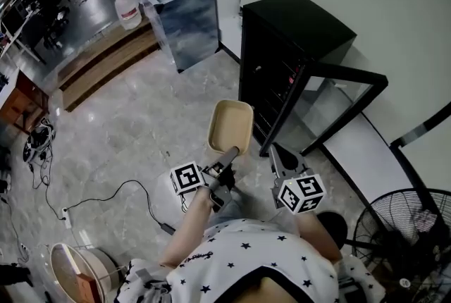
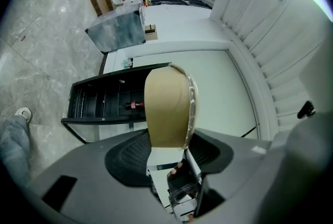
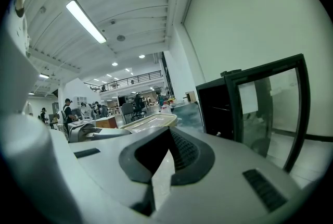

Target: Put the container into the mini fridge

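Observation:
My left gripper (image 1: 229, 153) is shut on the rim of a tan, shallow container (image 1: 230, 127), which it holds upright on edge above the floor. In the left gripper view the container (image 2: 167, 108) fills the gap between the jaws of that gripper (image 2: 167, 145). The black mini fridge (image 1: 296, 55) stands just ahead to the right, with its glass door (image 1: 338, 104) swung open. A cola bottle (image 2: 134, 105) lies on a shelf inside. My right gripper (image 1: 277, 152) hovers near the door's lower corner, shut and empty. Its own view shows the fridge (image 3: 218, 108) and the door (image 3: 270, 108).
A wrapped grey cabinet (image 1: 182, 20) and water jugs (image 1: 127, 5) stand at the back left beside a wooden step (image 1: 106, 62). A floor fan (image 1: 405, 231) sits at the right. Cables (image 1: 106, 199) trail across the marble floor at the left.

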`<state>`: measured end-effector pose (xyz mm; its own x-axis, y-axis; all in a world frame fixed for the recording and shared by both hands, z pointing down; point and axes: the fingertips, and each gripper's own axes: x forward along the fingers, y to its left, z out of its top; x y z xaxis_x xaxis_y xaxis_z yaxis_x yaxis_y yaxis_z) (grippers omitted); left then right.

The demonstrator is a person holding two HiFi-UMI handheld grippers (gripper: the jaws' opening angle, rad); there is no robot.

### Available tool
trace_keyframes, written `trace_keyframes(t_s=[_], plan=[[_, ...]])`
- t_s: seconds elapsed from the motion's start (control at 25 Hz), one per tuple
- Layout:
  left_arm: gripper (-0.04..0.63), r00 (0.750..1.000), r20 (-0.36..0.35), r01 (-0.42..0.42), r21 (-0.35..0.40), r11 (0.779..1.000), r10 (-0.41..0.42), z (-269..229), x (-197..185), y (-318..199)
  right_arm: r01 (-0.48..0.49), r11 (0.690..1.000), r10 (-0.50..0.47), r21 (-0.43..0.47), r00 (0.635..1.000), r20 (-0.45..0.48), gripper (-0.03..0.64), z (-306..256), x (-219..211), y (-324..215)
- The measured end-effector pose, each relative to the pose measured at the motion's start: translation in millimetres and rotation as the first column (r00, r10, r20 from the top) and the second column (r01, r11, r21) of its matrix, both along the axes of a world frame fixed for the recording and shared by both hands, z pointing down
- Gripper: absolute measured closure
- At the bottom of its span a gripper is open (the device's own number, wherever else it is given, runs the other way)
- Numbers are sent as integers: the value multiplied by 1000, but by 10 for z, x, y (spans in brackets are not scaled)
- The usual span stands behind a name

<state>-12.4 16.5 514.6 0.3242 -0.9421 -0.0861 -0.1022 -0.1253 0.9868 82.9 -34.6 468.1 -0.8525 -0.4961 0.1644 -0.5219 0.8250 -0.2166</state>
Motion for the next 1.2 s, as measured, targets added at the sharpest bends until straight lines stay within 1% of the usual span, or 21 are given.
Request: trace_keyframes(t_s=[0.2,0.52,0.64,0.72,0.84,0.96,1.12,1.2], plan=[[364,1000,14,-14,-17,1000,14,10,-311,-300,-9,1000,9,1,1000,-11,624,-33,-290,-282],[364,999,-5,-52,-25,998,52,29,-710,-823,-39,999,39,-6,999,-8,624,-49,-707,-774],[364,997,-13,-76,-8,997,76,-60,-829,-977,-50,999,50,-4,999,-11,624,-98,-845,-878],[364,996,-2,-90,-18,996,90,-48,-930,-1080,-60,998,60,-1,998,-13,624,-121,-933,-951],[364,993,-10,-120,-16,993,120,-70,-1045,-1278,-81,997,81,5,997,-12,624,-143,-1067,-1114],[364,988,-18,-157,-4,988,156,-96,-1127,-1482,-107,994,107,12,994,-8,624,-158,-1177,-1284],[364,980,-22,-200,-6,980,200,-66,-1239,-1766,-141,990,141,18,990,-3,624,-148,-1299,-1498],[364,975,-13,-222,-13,975,221,-27,-1294,-1895,-159,987,159,16,987,-5,624,-129,-1341,-1581]])
